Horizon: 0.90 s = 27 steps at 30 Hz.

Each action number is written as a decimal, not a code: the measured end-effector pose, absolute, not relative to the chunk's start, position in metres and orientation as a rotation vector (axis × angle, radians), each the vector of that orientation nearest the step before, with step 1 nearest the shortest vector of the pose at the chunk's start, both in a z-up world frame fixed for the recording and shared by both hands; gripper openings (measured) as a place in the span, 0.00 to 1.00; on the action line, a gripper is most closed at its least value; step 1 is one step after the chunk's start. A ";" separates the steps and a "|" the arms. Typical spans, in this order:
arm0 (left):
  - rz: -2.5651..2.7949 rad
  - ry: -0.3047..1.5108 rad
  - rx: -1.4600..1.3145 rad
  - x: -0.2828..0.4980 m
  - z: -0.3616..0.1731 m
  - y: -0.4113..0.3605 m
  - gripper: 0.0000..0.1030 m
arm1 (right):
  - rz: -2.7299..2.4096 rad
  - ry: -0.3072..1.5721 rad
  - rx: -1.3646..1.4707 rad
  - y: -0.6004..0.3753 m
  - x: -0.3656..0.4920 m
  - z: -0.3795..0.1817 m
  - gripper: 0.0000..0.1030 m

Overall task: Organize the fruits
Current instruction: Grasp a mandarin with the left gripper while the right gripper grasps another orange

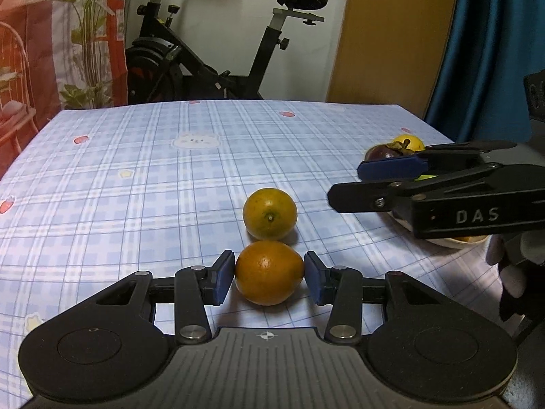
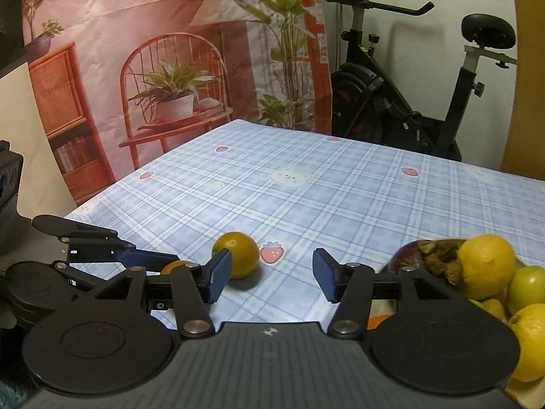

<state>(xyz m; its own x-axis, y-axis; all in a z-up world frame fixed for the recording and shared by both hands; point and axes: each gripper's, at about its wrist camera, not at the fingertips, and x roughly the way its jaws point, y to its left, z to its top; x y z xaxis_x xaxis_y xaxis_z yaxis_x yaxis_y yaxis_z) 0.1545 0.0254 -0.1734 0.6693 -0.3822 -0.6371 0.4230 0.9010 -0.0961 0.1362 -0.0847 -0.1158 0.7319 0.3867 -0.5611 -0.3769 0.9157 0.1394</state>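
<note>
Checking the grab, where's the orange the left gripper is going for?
In the left wrist view the near orange sits between the left gripper pads, right in front of the second orange.

Both views are evenly and moderately lit by soft indoor light from above. Each orange (image 1: 269, 272) casts a short, soft shadow on the tablecloth (image 1: 136, 177). No strong glare occurs. Fisheye distortion bends straight edges towards the frame borders, and the corners are dark. Centre focus is sharp; the mangosteen (image 2: 408, 255) appears slightly blurred.
</note>
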 end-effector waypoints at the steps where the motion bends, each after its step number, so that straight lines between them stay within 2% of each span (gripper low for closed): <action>1: -0.455 0.705 0.058 0.155 -0.174 0.026 0.46 | 0.424 0.623 0.014 -0.083 0.138 -0.116 0.55; 19: -0.449 0.704 0.038 0.157 -0.175 0.028 0.46 | 0.472 0.701 0.001 -0.056 0.183 -0.132 0.62; 27: -0.449 0.704 0.042 0.156 -0.176 0.027 0.46 | 0.515 0.744 0.035 -0.047 0.190 -0.137 0.61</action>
